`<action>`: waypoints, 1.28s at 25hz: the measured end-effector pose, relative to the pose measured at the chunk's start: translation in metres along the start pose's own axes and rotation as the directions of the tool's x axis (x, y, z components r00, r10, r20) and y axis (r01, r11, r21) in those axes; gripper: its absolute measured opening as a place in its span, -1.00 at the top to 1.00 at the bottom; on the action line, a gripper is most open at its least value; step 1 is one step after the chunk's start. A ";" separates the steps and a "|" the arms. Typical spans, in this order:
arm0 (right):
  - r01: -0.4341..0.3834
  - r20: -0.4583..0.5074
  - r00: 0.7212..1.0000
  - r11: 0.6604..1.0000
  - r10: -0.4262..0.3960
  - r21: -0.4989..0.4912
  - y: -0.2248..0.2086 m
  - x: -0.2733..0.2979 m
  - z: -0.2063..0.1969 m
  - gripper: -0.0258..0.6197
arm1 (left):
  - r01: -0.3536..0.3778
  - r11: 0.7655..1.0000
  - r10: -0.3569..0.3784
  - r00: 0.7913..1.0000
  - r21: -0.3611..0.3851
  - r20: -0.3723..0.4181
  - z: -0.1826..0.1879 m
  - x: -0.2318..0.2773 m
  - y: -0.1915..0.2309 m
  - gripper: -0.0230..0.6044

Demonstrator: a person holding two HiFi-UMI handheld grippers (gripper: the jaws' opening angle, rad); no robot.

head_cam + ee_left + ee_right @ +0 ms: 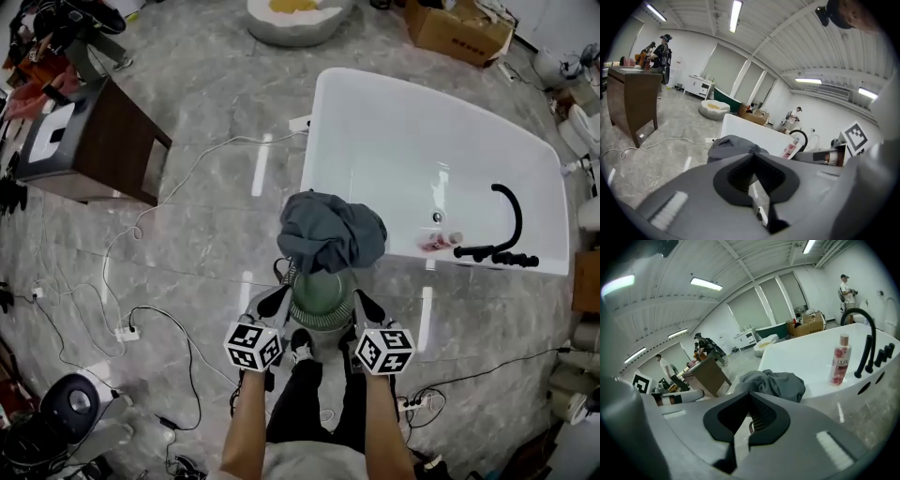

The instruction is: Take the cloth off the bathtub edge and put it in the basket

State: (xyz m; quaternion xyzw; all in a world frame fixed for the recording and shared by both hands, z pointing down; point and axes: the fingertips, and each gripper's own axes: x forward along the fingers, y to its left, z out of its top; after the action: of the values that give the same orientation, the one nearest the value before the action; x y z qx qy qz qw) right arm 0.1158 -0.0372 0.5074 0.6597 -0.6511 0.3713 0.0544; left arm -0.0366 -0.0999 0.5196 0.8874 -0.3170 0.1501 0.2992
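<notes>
Cloth (333, 232) is lying in a grey heap on the near corner of the white bathtub (394, 141), spilling over its edge and not yet lifted. The green basket (317, 292) is sitting right under that overhang, between the person's two claws. It is apparently being placed there so the fabric can drop straight in rather than be carried across the floor. Whether the basket is resting on the floor or being held clear of it cannot be told.

The left claw (278, 302) is pinching the basket's left side and the right claw (361, 305) its right side. In the right gripper view the jaws are standing nearly together, with the ribbed basket wall showing in the narrow gap between the pads. In the left gripper view they are drawn just as close on a thin pale strip, probably the rim. Neither claw is touching the cloth.

With both claws taken up by the basket, one will likely have to let go before reaching up for the fabric. A pink bottle (840, 359) and a black faucet (506, 225) are standing farther along the tub's edge, well apart from the cloth. White cables (169, 309) are trailing over the floor near the person's feet.
</notes>
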 end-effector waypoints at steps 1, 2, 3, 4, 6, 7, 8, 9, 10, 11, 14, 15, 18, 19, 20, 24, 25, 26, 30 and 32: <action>-0.008 -0.024 1.000 1.000 0.008 -0.013 -0.003 0.006 -0.003 0.92 | -0.015 1.000 0.015 1.000 0.001 0.005 -0.001 0.004 0.001 0.75; -0.019 -0.053 0.998 0.999 0.017 -0.029 -0.006 0.011 -0.006 0.92 | -0.030 1.000 0.030 1.000 0.006 0.008 -0.001 0.007 0.002 0.75; -0.033 -0.083 0.996 0.998 0.029 -0.050 -0.009 0.017 -0.007 0.92 | -0.045 0.999 0.045 0.999 0.012 0.011 0.000 0.010 0.002 0.75; -0.052 -0.109 0.993 0.996 0.044 -0.077 -0.012 0.024 -0.007 0.92 | -0.061 0.998 0.061 0.998 0.020 0.015 0.001 0.014 0.004 0.75; -0.096 -0.134 0.988 0.986 0.077 -0.137 -0.018 0.042 0.001 0.92 | -0.097 0.995 0.096 0.995 0.040 0.024 0.005 0.024 0.014 0.75; -0.115 -0.137 0.986 0.979 0.092 -0.166 -0.022 0.051 0.007 0.91 | -0.116 0.992 0.115 0.993 0.053 0.027 0.007 0.031 0.019 0.75; -0.131 -0.139 0.985 0.972 0.104 -0.196 -0.027 0.059 0.012 0.91 | -0.134 0.989 0.133 0.991 0.065 0.030 0.008 0.040 0.024 0.75; -0.145 -0.143 0.983 0.963 0.115 -0.228 -0.034 0.066 0.016 0.90 | -0.151 0.986 0.149 0.988 0.077 0.033 0.009 0.049 0.029 0.74; -0.160 -0.150 0.981 0.952 0.123 -0.263 -0.041 0.073 0.018 0.88 | -0.165 0.982 0.162 0.986 0.089 0.036 0.009 0.059 0.032 0.66; -0.175 -0.160 0.978 0.939 0.132 -0.296 -0.049 0.079 0.017 0.86 | -0.177 0.979 0.174 0.984 0.099 0.038 0.009 0.068 0.035 0.58; -0.236 -0.192 0.965 0.904 0.177 -0.356 -0.072 0.092 0.011 0.71 | -0.185 0.972 0.185 0.983 0.144 0.014 0.002 0.091 0.038 0.43; -0.258 -0.197 0.960 0.895 0.197 -0.363 -0.080 0.098 0.010 0.67 | -0.177 0.969 0.179 0.984 0.170 0.003 0.000 0.098 0.037 0.34; -0.284 -0.198 0.955 0.875 0.221 -0.393 -0.106 0.122 0.015 0.26 | -0.136 0.958 0.145 0.989 0.252 -0.017 -0.002 0.122 0.033 -0.06; -0.289 -0.206 0.953 0.867 0.221 -0.406 -0.114 0.131 0.014 0.05 | -0.119 0.953 0.131 0.991 0.279 -0.027 -0.004 0.129 0.031 -0.23; -0.302 -0.228 0.948 0.855 0.223 -0.421 -0.119 0.139 0.011 -0.25 | -0.100 0.946 0.119 0.992 0.309 -0.043 -0.007 0.136 0.030 -0.36; -0.411 -0.389 0.895 0.743 0.217 -0.529 -0.121 0.164 -0.019 -0.86 | -0.073 0.924 0.120 0.987 0.375 -0.105 -0.019 0.154 0.042 -0.73; -0.433 -0.419 0.883 0.715 0.212 -0.550 -0.121 0.168 -0.026 -0.86 | -0.073 0.922 0.128 0.984 0.380 -0.121 -0.023 0.158 0.048 -0.83; -0.453 -0.445 0.871 0.695 0.211 -0.558 -0.122 0.172 -0.031 -0.86 | -0.072 0.920 0.135 0.981 0.386 -0.140 -0.028 0.163 0.055 -0.90; -0.507 -0.519 0.832 0.654 0.198 -0.562 -0.123 0.193 -0.049 -0.86 | -0.006 0.901 0.120 0.964 0.433 -0.239 -0.048 0.188 0.070 -1.09; -0.527 -0.555 0.811 0.639 0.183 -0.560 -0.121 0.203 -0.059 -0.86 | 0.058 0.884 0.108 0.940 0.464 -0.323 -0.064 0.198 0.072 -1.12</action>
State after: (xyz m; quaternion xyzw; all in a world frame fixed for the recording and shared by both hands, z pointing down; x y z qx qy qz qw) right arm 0.1747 -0.1529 0.7129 0.3394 -0.8299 0.2452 0.3687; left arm 0.0606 -0.1978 0.6913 0.8894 -0.2268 0.3765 0.1252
